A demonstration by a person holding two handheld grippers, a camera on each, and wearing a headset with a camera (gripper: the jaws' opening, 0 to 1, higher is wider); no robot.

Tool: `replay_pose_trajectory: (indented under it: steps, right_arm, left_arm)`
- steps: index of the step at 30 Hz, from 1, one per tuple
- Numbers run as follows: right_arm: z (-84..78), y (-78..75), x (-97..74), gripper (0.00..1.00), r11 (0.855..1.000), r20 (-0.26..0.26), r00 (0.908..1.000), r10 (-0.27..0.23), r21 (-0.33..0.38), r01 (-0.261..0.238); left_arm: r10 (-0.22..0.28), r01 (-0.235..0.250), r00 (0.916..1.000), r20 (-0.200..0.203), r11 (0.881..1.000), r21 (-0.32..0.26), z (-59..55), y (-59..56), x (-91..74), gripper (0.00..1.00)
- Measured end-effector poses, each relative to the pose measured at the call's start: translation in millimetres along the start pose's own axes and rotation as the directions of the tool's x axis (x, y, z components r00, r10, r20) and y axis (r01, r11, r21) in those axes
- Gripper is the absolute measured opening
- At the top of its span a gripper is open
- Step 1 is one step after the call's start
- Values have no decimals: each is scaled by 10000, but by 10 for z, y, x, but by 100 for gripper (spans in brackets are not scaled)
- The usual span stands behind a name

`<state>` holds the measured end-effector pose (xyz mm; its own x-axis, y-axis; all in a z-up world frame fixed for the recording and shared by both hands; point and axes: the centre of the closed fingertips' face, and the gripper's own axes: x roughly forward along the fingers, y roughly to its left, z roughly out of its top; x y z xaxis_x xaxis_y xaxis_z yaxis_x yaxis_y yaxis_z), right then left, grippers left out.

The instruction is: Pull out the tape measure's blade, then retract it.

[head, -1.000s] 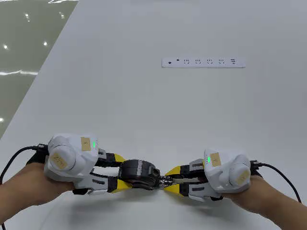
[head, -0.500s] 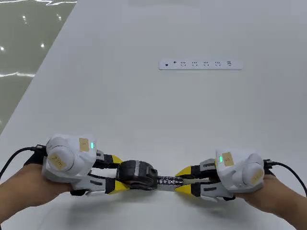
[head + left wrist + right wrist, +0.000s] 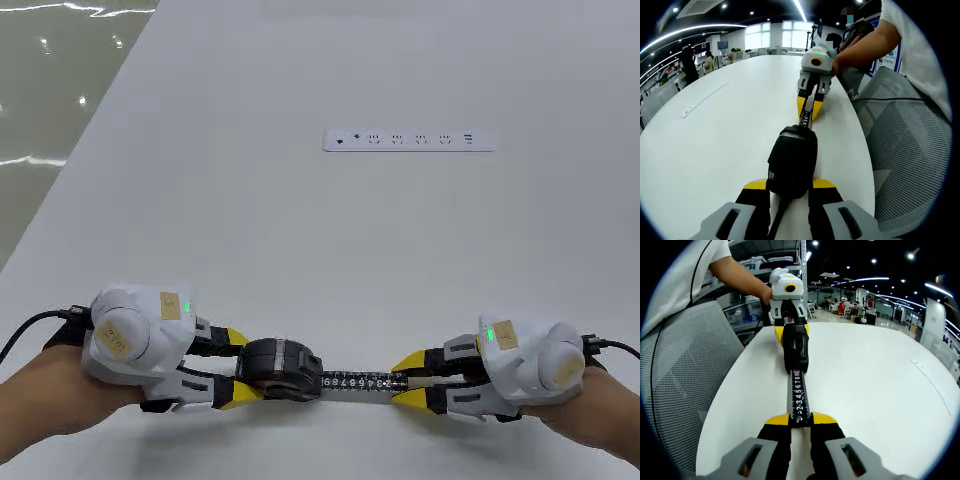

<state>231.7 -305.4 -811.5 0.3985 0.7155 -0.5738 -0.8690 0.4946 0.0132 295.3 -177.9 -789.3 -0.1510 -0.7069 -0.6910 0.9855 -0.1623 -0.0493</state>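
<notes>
Well beyond tape measure (image 3: 280, 368), blade (image 3: 362, 381): power strip (image 3: 408, 140) | chair (image 3: 675, 370) beside table (image 3: 300, 230)

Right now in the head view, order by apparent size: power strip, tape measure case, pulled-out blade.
Largest, roughly alike: power strip and tape measure case; strip longer, thinner, farther away, so unranked.
Smallest: pulled-out blade.

White table (image 3: 300, 230) bears a power strip (image 3: 408, 140), beside glossy floor (image 3: 40, 100).

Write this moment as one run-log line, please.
left gripper: shut on case | right gripper: shut on blade end | blade: partly out | retract: not yet done
</notes>
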Motion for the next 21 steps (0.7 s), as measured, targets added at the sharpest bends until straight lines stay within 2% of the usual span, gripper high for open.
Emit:
replay_pose_trajectory:
  steps: [21]
  right_arm:
    - [-300, -31, -436, 11, 9996, -684, 9974, -244, 104, 251]
  left_arm:
    - [-12, 13, 9999, -106, 10000, 34, 8, 0, 13, 25]
